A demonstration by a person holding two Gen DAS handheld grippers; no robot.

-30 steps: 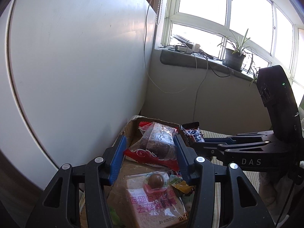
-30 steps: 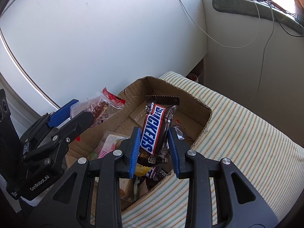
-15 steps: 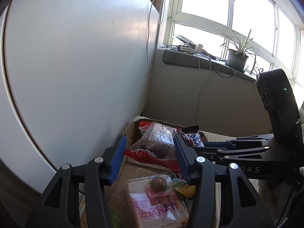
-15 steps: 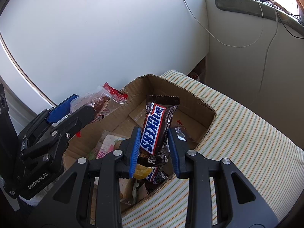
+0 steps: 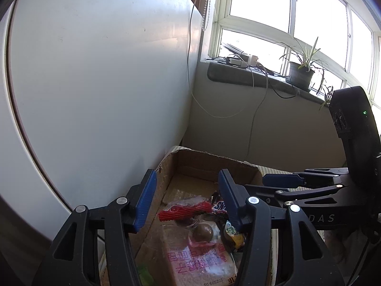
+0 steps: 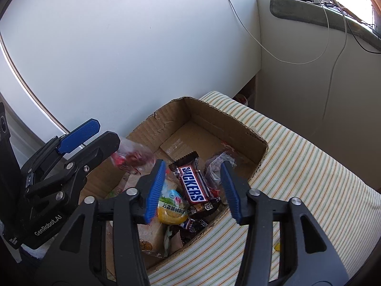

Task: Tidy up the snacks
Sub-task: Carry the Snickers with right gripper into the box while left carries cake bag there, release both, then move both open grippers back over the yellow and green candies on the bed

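Sunlit window and a pale wall stand behind the striped cloth point(image 6: 309, 166) where the cardboard box point(image 6: 238, 124) sits, pushed up near the wall.

Starting on the left, my left gripper point(image 5: 187, 201) hangs over the near half of the box with its blue pads spread wide and nothing between them. Below it in the left wrist view lies a red-edged clear packet point(image 5: 185, 211), with a round chocolate ball point(image 5: 202, 232) and a pink-lettered bread pack point(image 5: 197, 262) nearer to me. From the right wrist camera the red packet looks blurred, just off the tip of that left claw, so I judge it is dropping or only just landed; I cannot tell which.

Further right, my right gripper point(image 6: 194, 191) is also parted and empty, poised above the Snickers bar point(image 6: 193, 183), which lies flat in the box between the pads but not touching them. A yellow-green snack pouch point(image 6: 172, 206) rests just beside it on the left, a dark clear-wrapped piece point(image 6: 215, 166) on its right.

The step in hand looks like the release: both snacks are in the box. Next, I judge, both claws must lift clear of the rim without snagging wrappers, then look for any snack lying outside; a small yellow piece point(image 6: 277, 246) shows on the cloth at lower right.
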